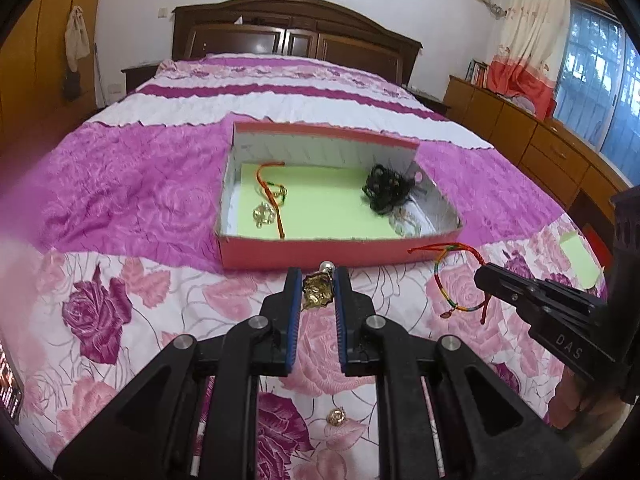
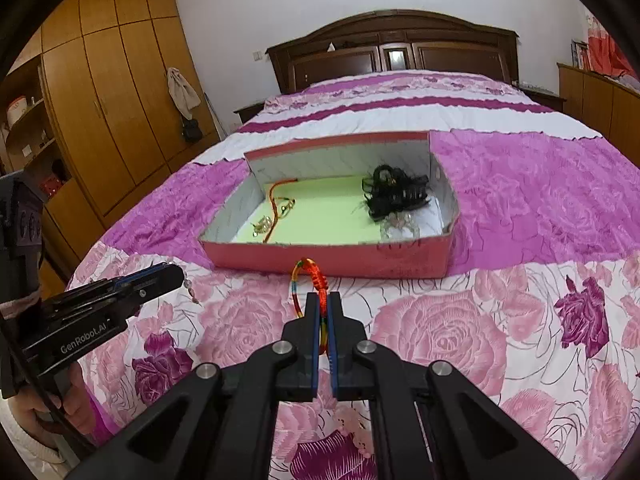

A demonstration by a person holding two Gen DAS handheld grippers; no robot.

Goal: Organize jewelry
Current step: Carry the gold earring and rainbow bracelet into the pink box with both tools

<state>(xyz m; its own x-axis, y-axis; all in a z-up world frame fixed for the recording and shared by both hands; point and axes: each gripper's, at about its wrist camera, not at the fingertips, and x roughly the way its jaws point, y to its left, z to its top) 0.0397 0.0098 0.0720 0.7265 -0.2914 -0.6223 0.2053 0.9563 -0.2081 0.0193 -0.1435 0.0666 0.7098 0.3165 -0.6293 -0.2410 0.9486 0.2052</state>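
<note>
Both tongs loaded, box next: left tongs [image 1: 318,280] pinch a gold brooch [image 1: 317,290]; right tongs [image 2: 324,300] pinch a rainbow cord bracelet [image 2: 310,280]. Pink box [image 1: 340,254] sits just ahead w/ other pieces inside. Next, probably: carry fwd over the near wall, release.

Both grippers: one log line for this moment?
left gripper: shut on gold metal ornament | right gripper: shut on rainbow woven cord bracelet | both short of red cardboard box | on bed
</note>
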